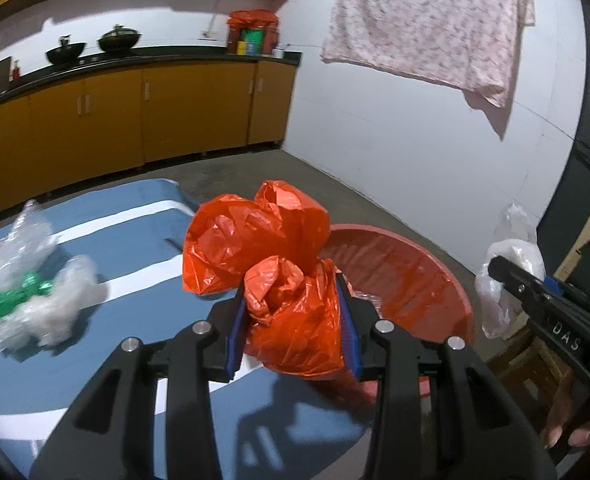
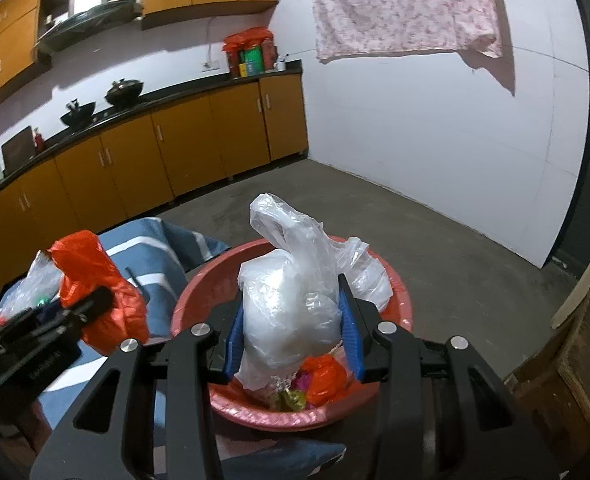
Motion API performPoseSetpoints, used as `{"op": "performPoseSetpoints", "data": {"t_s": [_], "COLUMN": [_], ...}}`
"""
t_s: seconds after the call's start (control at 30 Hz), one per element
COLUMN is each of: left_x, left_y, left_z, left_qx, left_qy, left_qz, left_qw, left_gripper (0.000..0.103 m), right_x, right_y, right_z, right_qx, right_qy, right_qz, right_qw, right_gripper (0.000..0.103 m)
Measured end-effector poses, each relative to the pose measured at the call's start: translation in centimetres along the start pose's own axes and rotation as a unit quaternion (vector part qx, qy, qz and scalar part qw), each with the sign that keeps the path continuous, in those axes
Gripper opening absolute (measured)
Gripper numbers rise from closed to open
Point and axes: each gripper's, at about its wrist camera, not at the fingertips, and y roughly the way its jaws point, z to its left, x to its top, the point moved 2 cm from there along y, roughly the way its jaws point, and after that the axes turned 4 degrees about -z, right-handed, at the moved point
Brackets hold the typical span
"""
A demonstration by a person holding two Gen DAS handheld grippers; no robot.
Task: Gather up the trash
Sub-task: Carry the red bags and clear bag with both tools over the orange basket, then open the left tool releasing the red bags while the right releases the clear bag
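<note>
My left gripper (image 1: 293, 324) is shut on a crumpled orange plastic bag (image 1: 263, 248), held over the edge of a blue striped cloth, just left of a red basin (image 1: 427, 276). My right gripper (image 2: 293, 332) is shut on a bunched clear plastic bag (image 2: 291, 292), held above the red basin (image 2: 199, 292). Orange and colourful scraps (image 2: 315, 380) lie inside the basin. In the right wrist view the left gripper (image 2: 91, 308) with the orange bag (image 2: 91, 276) is at the left. In the left wrist view the right gripper (image 1: 507, 268) with the clear bag (image 1: 511, 256) is at the right edge.
Clear plastic wrap with a green piece (image 1: 27, 296) lies on the blue striped cloth (image 1: 135, 256). Yellow cabinets (image 2: 175, 148) with pots on the counter line the far wall. A pink cloth (image 2: 403, 8) hangs on the white wall. A wooden crate (image 2: 567, 364) stands at right.
</note>
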Motion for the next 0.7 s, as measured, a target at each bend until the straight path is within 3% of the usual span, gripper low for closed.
{"op": "performPoseSetpoints", "data": {"t_s": [0.7], "left_x": [-0.2], "left_y": [8.0], "left_z": [-3.2], "left_qx": [-0.057], "left_qy": [0.019], "left_qz": [0.049], "left_qw": [0.997], "left_gripper": [0.043], "right_x": [1.0], "right_y": [4.5], "right_z": [-2.4], "right_qx": [0.012], "right_qy": [0.061], "right_qz": [0.004], "right_qw": [0.998], "right_gripper": [0.043]}}
